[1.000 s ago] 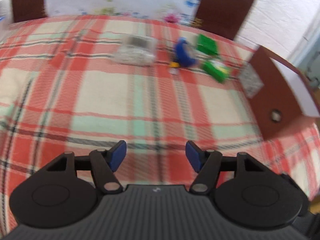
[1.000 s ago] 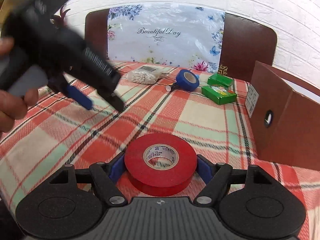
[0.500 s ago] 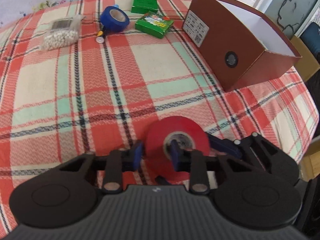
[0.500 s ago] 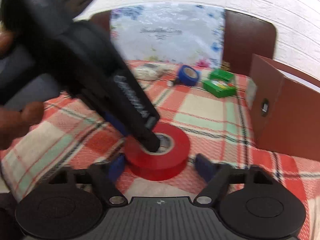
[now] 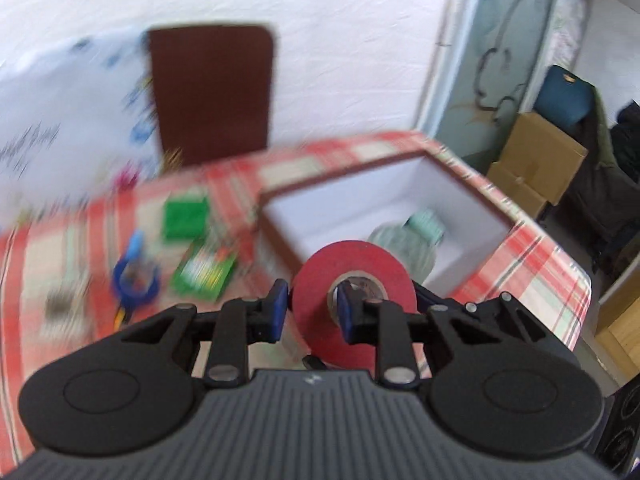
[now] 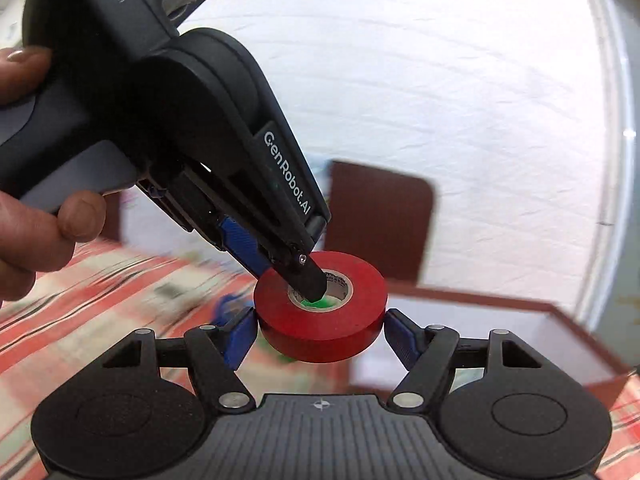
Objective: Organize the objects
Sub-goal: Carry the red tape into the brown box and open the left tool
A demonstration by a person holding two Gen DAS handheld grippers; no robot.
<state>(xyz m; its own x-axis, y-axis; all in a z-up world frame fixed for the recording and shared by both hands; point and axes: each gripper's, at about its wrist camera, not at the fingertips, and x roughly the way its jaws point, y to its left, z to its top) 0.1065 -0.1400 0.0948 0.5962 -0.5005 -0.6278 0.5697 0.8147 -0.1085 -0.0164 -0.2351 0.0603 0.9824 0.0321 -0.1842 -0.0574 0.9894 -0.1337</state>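
Red tape: the glossy red roll of electrical tape [image 5: 352, 300] is off the table, in the air over the near wall of the box.
Left gripper [image 5: 311, 312]: jaws clamped through the roll, one blue pad [image 5: 277, 312] on the outer face, the other inside the core. The grip looks firm.
Right gripper [image 6: 320, 334]: jaws spread either side of the same roll. The blue pads [image 6: 239, 336] sit right at its rim, but I can't tell if they touch; it looks like it isn't carrying the load.
Box: brown cardboard box with white lining [image 5: 276, 232], open on top, at the right end of the plaid red-and-green tablecloth [image 5: 532, 264].
Already in the box: one clear bottle with a pale green cap [image 5: 412, 236], lying on its side.
Still out on the cloth: blue tape roll [image 5: 134, 280], two green cartons [image 5: 186, 218] and a small pale packet [image 5: 60, 306], too blurred to identify, all left of the box.
Progress: early, I'd say. One item stowed, the red roll about to go in, roughly four left.
Next: carry the roll further over the opening and release. Watch that the inner pad doesn't snag the core on opening.
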